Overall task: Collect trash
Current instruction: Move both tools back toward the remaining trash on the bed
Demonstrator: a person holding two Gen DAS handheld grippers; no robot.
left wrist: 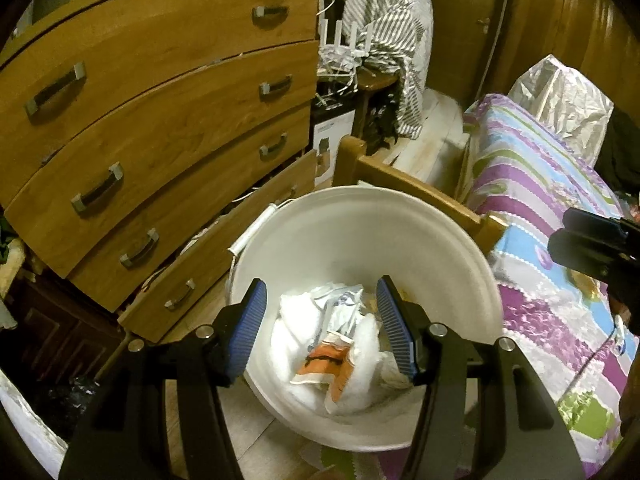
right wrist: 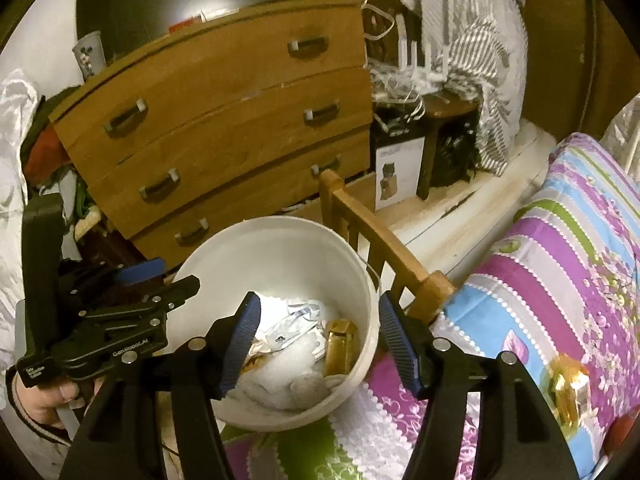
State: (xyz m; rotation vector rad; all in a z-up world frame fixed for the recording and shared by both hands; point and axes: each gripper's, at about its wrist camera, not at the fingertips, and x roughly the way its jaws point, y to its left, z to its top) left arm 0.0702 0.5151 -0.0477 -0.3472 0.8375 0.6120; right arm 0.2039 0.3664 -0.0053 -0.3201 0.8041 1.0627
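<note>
Below, a round white plastic bucket (left wrist: 360,232) beside the wooden bed frame (left wrist: 420,192), holding crumpled white paper (left wrist: 360,344), an orange-printed wrapper (left wrist: 324,360) and a shiny gold wrapper (right wrist: 340,344). Hanging over it, left gripper (left wrist: 320,328), ribbed blue pads (left wrist: 250,328) spread wide, nothing between. Right gripper (right wrist: 318,344) likewise parted and empty above the bucket's right rim. Another gold wrapper (right wrist: 568,392) on the striped floral quilt (right wrist: 560,260), right. "GenRobot.AI", probably, printed on the left gripper's black body. Far left, curved-front wooden dresser (left wrist: 160,120).
</note>
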